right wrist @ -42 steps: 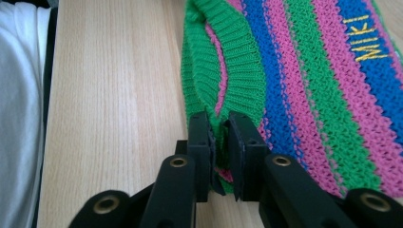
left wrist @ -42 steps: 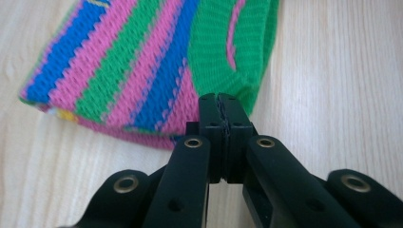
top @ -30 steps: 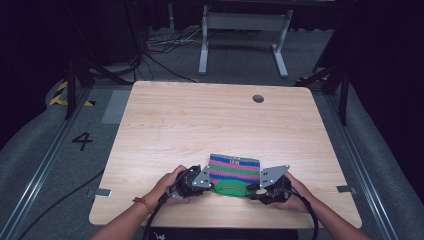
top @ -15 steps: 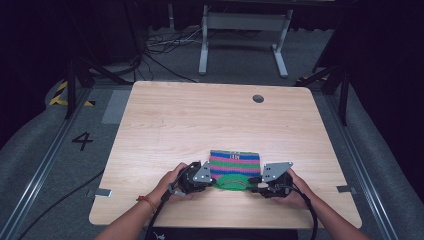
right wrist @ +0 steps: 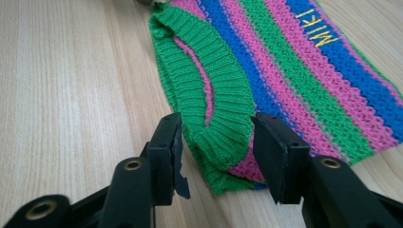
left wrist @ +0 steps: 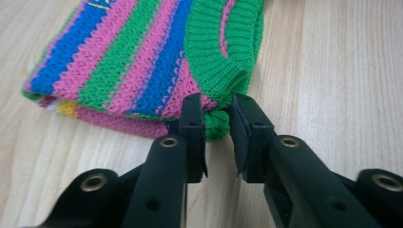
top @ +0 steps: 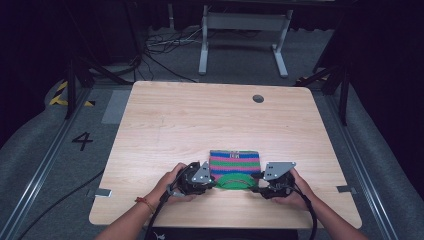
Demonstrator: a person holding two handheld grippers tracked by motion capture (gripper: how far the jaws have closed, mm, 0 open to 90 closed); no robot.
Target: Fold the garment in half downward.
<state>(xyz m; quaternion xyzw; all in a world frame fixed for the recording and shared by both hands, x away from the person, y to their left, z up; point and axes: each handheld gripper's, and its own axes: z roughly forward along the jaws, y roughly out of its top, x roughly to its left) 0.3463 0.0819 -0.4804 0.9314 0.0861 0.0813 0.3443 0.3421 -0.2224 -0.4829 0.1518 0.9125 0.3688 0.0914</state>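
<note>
The striped knitted piece point(top: 235, 167) has yellow letters sewn on a blue stripe that seem to read "MIKI" point(right wrist: 323, 28), and a black "4" point(top: 82, 141) is painted on the floor beside the table point(top: 200, 115). The left gripper point(left wrist: 218, 116) has just been opening and its jaws now stand a little apart with the green corner between them, let go, while the right gripper point(right wrist: 216, 137) has just been opening too and its jaws stand wide on each side of the green ribbed edge point(right wrist: 209, 90) without squeezing it. The knitted piece lies flat near the person's edge of the table, between the two grippers, with its stripes running left to right and its green ribbed edge facing the person.
</note>
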